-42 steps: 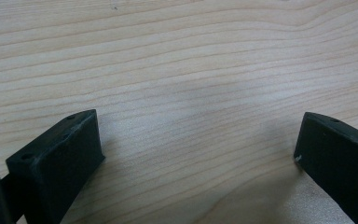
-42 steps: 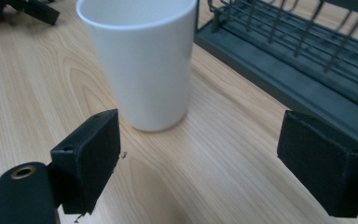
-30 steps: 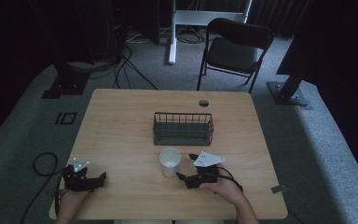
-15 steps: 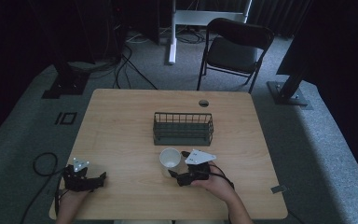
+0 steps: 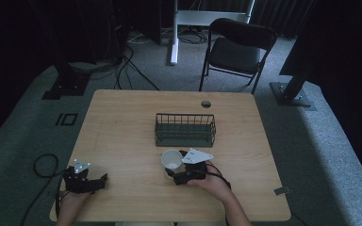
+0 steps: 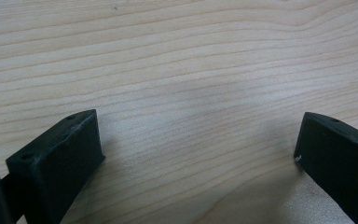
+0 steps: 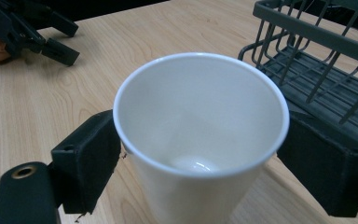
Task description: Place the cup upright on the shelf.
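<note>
1. The white paper cup (image 5: 171,159) stands upright on the bench (image 5: 122,122), a little right of the middle and towards the near edge, just in front of the wire basket (image 5: 185,129).
2. The right hand-held gripper (image 5: 175,170) sits just right of the cup, with its black jaws reaching left around the cup's near side.
3. In the right gripper view the cup (image 7: 200,135) stands between the two jaws. Its open mouth faces up and its inside is bare.
4. Both pads of the right hand-held gripper (image 7: 198,163) press on the cup wall, one on each side, so it is pinching the cup below the rim.
5. The basket (image 7: 317,70) lies just beyond the cup, to its right in that view; whether the two touch cannot be told.
6. The left hand-held gripper (image 5: 99,181) rests near the bench's near left corner, well apart from the cup. In its own view the left hand-held gripper (image 6: 196,154) has its jaws spread wide over bare wood.
7. Compared with a second ago, the cup and the right hand-held gripper have shifted a little farther from the near edge, closer to the basket. The grey plate on the gripper now lies nearer the cup's rim.
8. The left hand-held gripper is where it was a second ago.
</note>
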{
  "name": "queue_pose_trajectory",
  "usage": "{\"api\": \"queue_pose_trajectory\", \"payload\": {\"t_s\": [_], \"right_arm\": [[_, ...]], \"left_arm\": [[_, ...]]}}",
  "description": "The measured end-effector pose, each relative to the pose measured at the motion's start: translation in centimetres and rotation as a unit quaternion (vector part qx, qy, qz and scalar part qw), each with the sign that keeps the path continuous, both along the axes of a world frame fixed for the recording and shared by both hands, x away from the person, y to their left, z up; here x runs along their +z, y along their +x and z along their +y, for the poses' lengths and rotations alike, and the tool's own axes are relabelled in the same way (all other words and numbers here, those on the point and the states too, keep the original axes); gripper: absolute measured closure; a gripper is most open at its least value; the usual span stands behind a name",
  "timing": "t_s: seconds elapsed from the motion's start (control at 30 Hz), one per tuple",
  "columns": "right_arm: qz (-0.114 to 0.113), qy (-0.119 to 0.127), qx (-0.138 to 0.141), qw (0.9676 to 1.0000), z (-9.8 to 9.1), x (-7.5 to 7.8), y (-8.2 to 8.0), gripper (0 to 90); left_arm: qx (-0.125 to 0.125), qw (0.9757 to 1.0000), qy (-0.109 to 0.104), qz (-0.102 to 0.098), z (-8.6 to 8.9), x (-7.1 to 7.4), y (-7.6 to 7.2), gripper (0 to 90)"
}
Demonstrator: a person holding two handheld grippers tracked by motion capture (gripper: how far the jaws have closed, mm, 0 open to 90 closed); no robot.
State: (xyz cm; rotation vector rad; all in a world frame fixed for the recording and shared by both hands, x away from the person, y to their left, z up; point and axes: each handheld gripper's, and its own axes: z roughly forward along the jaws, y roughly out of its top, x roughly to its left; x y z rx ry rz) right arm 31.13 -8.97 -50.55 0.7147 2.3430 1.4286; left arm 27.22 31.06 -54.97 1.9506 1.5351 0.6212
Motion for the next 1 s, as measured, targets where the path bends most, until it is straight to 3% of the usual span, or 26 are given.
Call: {"api": "queue_pose_trajectory", "payload": {"t_s": [0.3, 0.5, 0.8, 1.0], "right_arm": [[0.001, 0.008, -0.007, 0.9999, 0.6, -0.3, 0.2, 13.4], [-0.002, 0.007, -0.015, 0.9999, 0.9, -0.3, 0.2, 18.8], [-0.007, -0.003, -0.013, 0.9999, 1.1, -0.1, 0.1, 19.8], [-0.007, 0.01, -0.01, 0.9999, 1.4, 1.4, 0.4, 19.9]], "left_arm": [[0.0, 1.0, 0.0, 0.0, 0.0, 0.0, 0.0, 0.9], [0.0, 1.0, 0.0, 0.0, 0.0, 0.0, 0.0, 0.9], [0.0, 1.0, 0.0, 0.0, 0.0, 0.0, 0.0, 0.9], [0.0, 1.0, 0.0, 0.0, 0.0, 0.0, 0.0, 0.9]]}}
